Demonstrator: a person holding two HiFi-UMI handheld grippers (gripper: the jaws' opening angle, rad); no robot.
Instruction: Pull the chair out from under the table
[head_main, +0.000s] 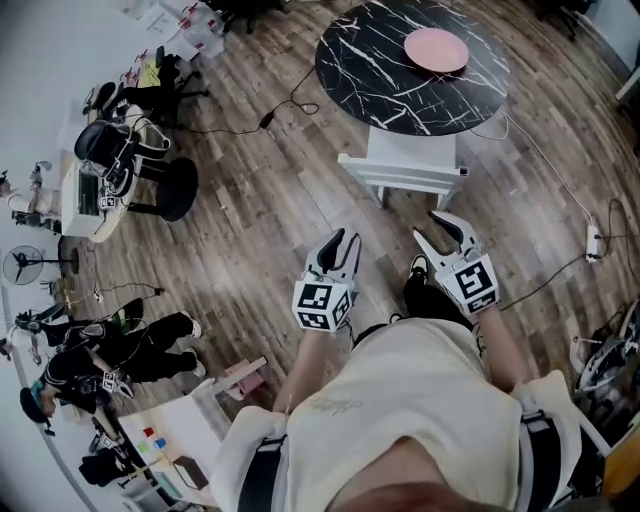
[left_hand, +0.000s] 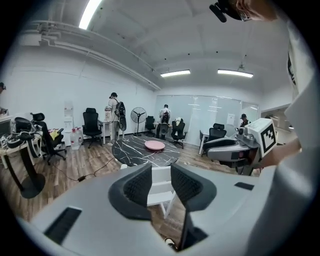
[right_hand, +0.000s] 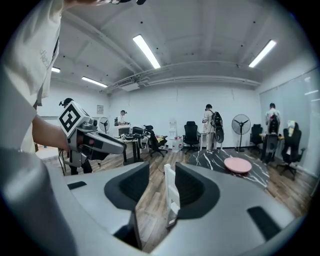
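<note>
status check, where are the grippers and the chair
Left gripper open, empty. Right gripper open, empty. White chair tucked at black table, untouched, both grippers short of it. Nothing between; power strip off right.

Near the top of the head view, a round black surface (head_main: 370, 75) veined in white like marble, standing on a brown wood-plank floor (head_main: 260, 225). Carries 1 flat round pink plate (head_main: 435, 50), off-centre toward the right rim. On the floor, right at the near rim of the surface, 1 white slat-backed chair (head_main: 405, 165). Also on the planks: a thin black cable (head_main: 290, 105) to the left, and a white power strip (head_main: 593, 242) far right.
</note>
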